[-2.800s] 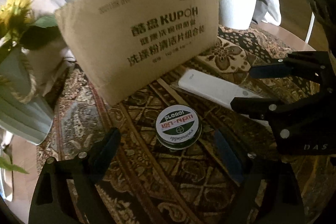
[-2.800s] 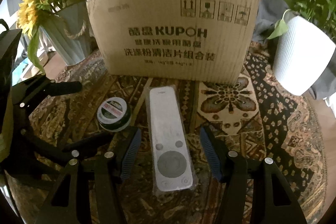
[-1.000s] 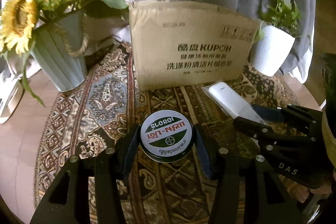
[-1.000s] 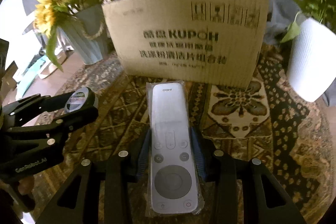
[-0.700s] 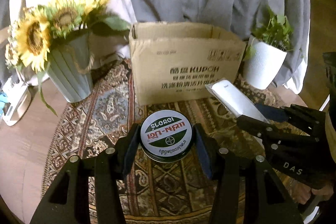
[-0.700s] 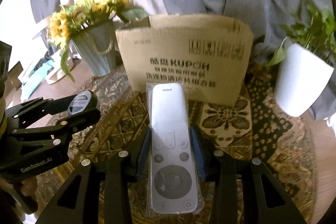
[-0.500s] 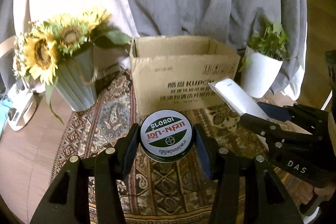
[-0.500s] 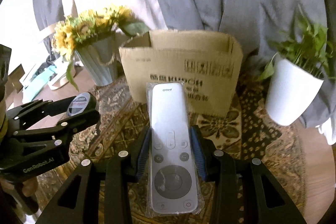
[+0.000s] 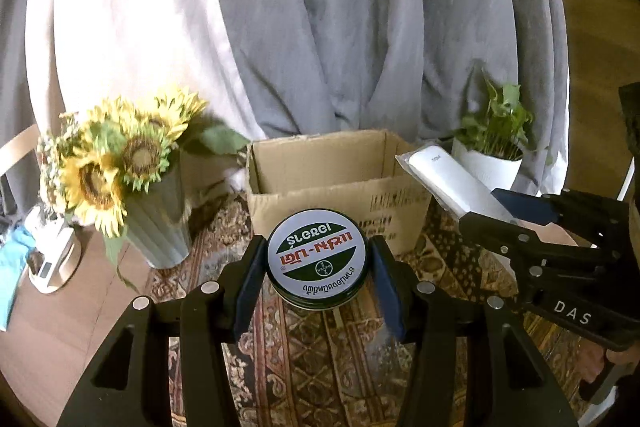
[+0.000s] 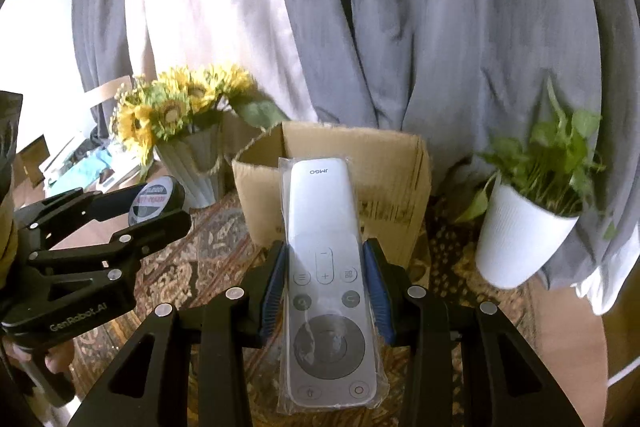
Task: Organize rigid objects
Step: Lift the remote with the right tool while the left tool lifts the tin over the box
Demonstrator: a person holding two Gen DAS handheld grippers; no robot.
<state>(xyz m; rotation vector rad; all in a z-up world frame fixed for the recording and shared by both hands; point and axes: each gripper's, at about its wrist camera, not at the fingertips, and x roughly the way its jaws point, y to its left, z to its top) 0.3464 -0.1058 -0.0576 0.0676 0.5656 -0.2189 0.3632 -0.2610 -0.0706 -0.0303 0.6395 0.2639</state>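
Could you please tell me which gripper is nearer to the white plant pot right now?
The right. The right gripper, shut on the remote, sits beside the white plant pot. The left gripper, shut on the round tin, is farther off, toward the sunflower vase.

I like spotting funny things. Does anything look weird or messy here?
Only small things: the remote in the right gripper is wrapped in clear plastic, and the cardboard box has no top flaps. Nothing spilled or broken.
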